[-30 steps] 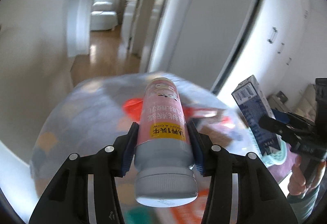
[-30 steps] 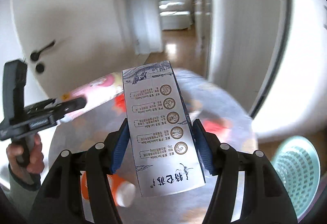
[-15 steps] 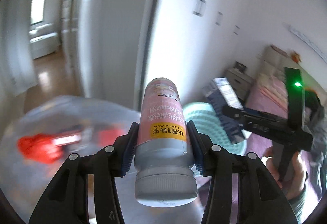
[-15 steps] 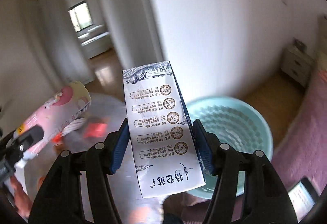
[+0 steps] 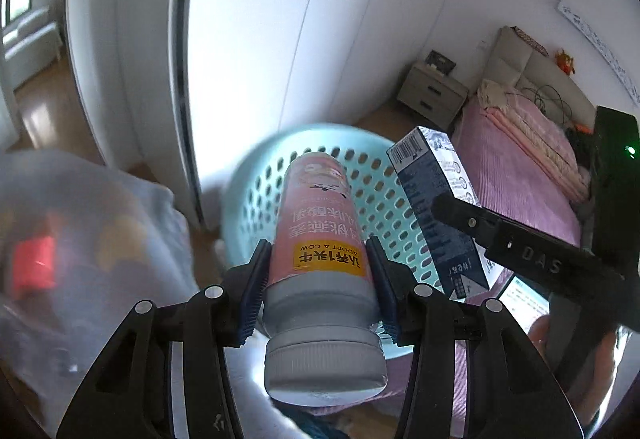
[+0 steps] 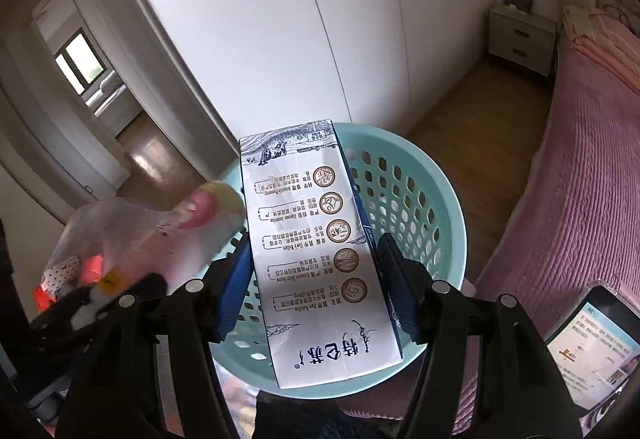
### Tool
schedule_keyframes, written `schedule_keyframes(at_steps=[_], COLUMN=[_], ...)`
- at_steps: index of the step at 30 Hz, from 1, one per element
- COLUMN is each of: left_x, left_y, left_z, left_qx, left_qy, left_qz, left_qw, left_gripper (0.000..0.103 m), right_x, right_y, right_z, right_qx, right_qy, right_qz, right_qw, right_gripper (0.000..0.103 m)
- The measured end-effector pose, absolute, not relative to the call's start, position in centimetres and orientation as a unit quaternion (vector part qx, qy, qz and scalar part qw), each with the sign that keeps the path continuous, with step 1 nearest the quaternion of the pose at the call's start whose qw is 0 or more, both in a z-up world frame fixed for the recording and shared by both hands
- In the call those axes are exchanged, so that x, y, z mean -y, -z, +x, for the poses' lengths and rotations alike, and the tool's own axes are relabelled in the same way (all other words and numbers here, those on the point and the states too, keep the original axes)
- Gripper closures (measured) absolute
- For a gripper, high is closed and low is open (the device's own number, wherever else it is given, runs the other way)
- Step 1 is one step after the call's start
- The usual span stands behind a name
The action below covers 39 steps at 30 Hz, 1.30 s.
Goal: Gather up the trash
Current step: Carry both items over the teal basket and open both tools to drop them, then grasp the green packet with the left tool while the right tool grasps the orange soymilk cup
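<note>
My left gripper [image 5: 318, 263] is shut on a pink bottle [image 5: 318, 239] with a grey cap and a yellow label. My right gripper [image 6: 316, 263] is shut on a white and blue milk carton [image 6: 316, 255]. Both are held above a mint-green perforated basket [image 5: 380, 199] [image 6: 424, 207] on the floor. In the left wrist view the carton [image 5: 440, 207] and the right gripper's black body show at the right. In the right wrist view the pink bottle [image 6: 196, 219] shows blurred at the left.
A clear plastic bag [image 5: 80, 247] holding red and orange items lies left of the basket. White wardrobe doors [image 6: 300, 19] stand behind. A bed with a pink cover [image 6: 580, 159] is at the right, with a phone [image 6: 592, 343] on it and a nightstand [image 6: 520, 39] beyond.
Both grippers swung from over the plastic bag towards the right and down, so the green basket now sits under the bottle and carton. Both grips stayed the same.
</note>
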<state>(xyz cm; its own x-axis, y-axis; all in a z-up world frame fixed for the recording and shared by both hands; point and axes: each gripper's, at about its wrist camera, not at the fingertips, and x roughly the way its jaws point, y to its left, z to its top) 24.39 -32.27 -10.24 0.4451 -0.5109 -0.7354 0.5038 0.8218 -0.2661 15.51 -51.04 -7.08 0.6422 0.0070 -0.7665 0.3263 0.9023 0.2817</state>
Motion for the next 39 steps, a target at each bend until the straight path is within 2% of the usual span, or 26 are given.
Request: schedule_keyframes(at_steps=[5,6,7,8,21,30,39], left_x=[31.7,31.5,31.2,31.2,23.5,15.6,4.3], left_y=[10.3,9.9,9.7,9.3,4.8,0.0,-0.7], left_z=[24.1,24.0,23.8,23.5,19.2,13.9,8.1], left_qx=[-0.421,-0.415,-0.412,-0.409,-0.364,-0.3,-0.283], left_qy=[0.303,0.302,0.302,0.301,0.275,0.227,0.12], left_qz=[-0.008,-0.006,-0.006,-0.008,-0.042,-0.055,-0.064], left_qw=[0.855,0.858,0.86,0.861,0.889,0.925,0.949], left_gripper=[0.044,0.043,0.042,0.042,0.042,0.042,0.042], right_x=[52.2,52.3,52.4,52.4,48.1,39.2,28.6], right_y=[7.6,7.7,7.8,7.9,6.3,1.1,0.6], right_z=[17.1,17.3,17.3,17.6,15.5,13.0,10.7], right_qx=[-0.418,-0.418,-0.418,-0.419,-0.397,-0.344,-0.339], right_qy=[0.096,0.1,0.101,0.101,0.063,-0.027,-0.156], right_qz=[0.206,0.206,0.207,0.21,0.173,0.122,0.086], right_qw=[0.88,0.879,0.879,0.878,0.899,0.931,0.924], right_gripper=[0.042,0.04,0.034,0.033,0.033,0.033,0.033])
